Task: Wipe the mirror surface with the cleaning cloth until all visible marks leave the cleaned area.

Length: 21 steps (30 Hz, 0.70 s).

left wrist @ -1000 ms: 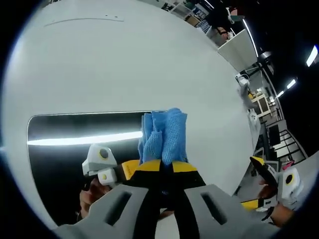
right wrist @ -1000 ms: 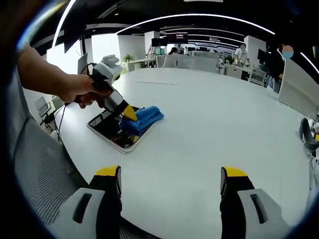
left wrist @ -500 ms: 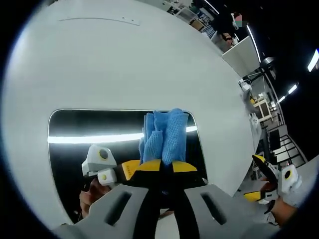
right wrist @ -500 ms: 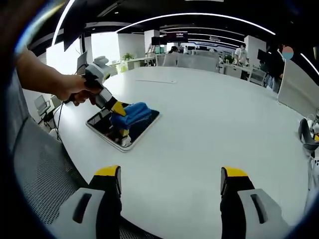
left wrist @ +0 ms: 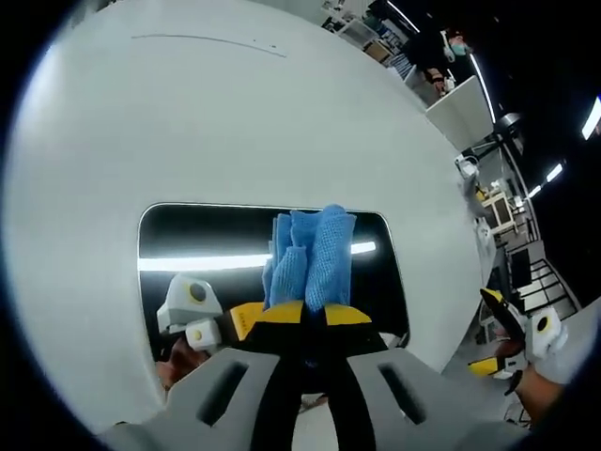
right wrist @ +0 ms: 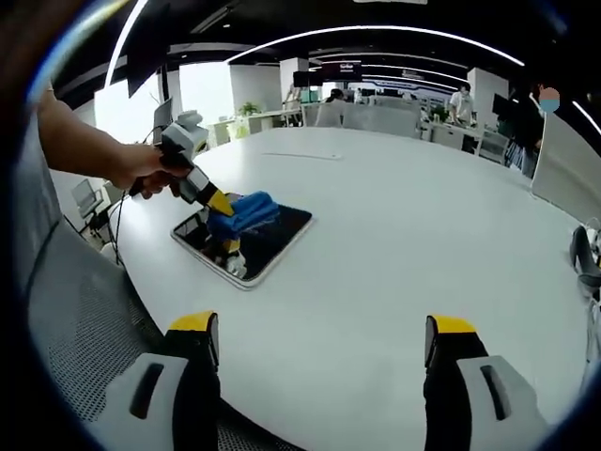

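A rectangular mirror (left wrist: pixel 216 244) (right wrist: pixel 272 240) lies flat on the white table (left wrist: pixel 235 113), reflecting a ceiling light strip. My left gripper (left wrist: pixel 305 315) (right wrist: pixel 223 214) is shut on a folded blue cleaning cloth (left wrist: pixel 310 254) (right wrist: pixel 246 212) and presses it onto the mirror, towards its left part in the right gripper view. A hand holds that gripper. My right gripper (right wrist: pixel 315 343) stands open over the near table edge, well apart from the mirror, nothing between its jaws. It also shows at the lower right (left wrist: pixel 512 343) of the left gripper view.
The big white table (right wrist: pixel 394 225) stretches far beyond the mirror. A grey mesh chair back (right wrist: pixel 75 319) stands at the table's near left. Desks, chairs and people fill the office background (right wrist: pixel 376 108).
The left gripper has slid the cloth across the mirror, off its right edge and towards its left part. The right gripper has barely moved.
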Motion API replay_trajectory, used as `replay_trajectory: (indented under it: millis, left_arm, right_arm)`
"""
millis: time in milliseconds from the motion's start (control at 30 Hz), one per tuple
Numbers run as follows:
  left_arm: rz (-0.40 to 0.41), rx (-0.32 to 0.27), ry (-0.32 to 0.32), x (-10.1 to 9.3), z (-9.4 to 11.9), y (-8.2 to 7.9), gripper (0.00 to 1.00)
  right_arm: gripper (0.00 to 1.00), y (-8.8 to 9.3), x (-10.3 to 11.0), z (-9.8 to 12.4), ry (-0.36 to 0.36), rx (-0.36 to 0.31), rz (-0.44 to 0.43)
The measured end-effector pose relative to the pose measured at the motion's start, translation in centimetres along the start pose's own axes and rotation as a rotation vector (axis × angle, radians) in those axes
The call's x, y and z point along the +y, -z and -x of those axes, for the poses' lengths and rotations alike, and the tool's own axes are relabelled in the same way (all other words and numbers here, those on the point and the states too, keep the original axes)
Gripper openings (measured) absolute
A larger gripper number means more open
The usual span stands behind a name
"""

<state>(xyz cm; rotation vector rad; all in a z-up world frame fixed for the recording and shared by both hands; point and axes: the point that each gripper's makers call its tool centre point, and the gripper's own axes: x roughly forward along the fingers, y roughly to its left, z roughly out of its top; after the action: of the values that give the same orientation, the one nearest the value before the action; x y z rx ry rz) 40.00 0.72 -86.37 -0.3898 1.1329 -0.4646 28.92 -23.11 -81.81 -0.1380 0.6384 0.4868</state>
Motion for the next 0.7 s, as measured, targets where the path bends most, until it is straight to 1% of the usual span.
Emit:
replay_trajectory:
  millis: [167, 567, 700]
  left_arm:
    - [0.013, -0.016, -0.012, 1.7, 1.1, 0.0, 0.02]
    - [0.034, -0.038, -0.043, 4.7, 3.0, -0.2, 0.02]
    - [0.039, -0.04, -0.047, 5.4, 3.5, -0.2, 0.02]
  right_arm:
    - [0.94, -0.1, 0.0, 0.0, -0.003, -0.006, -0.007]
    - [0.94, -0.1, -0.1, 0.1, 0.005, -0.008, -0.013]
    - [0.95, -0.1, -0.2, 0.0, 0.005, -0.006, -0.014]
